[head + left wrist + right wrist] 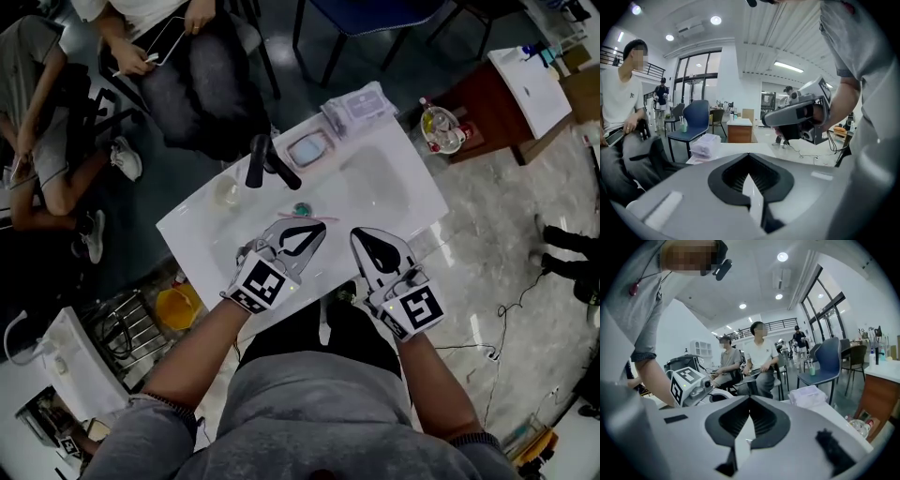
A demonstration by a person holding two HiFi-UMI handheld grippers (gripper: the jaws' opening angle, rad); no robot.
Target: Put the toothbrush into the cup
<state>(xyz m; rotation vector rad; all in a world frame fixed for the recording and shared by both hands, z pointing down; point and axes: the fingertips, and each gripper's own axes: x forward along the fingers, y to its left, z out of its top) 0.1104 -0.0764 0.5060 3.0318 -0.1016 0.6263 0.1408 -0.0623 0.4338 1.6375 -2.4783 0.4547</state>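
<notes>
While the toothbrush (317, 217) lies flat, the cup (226, 193) (clear) stands apart.

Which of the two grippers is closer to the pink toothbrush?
The left gripper: its tip sits just beside the toothbrush, while the right gripper lies farther off.

It looked like an open lab hall: a white washbasin top (375, 183) stood free on the stone floor (511, 248), with seated people (187, 80) and a blue chair (375, 11) behind it, tall windows (696, 77) farther behind.
</notes>
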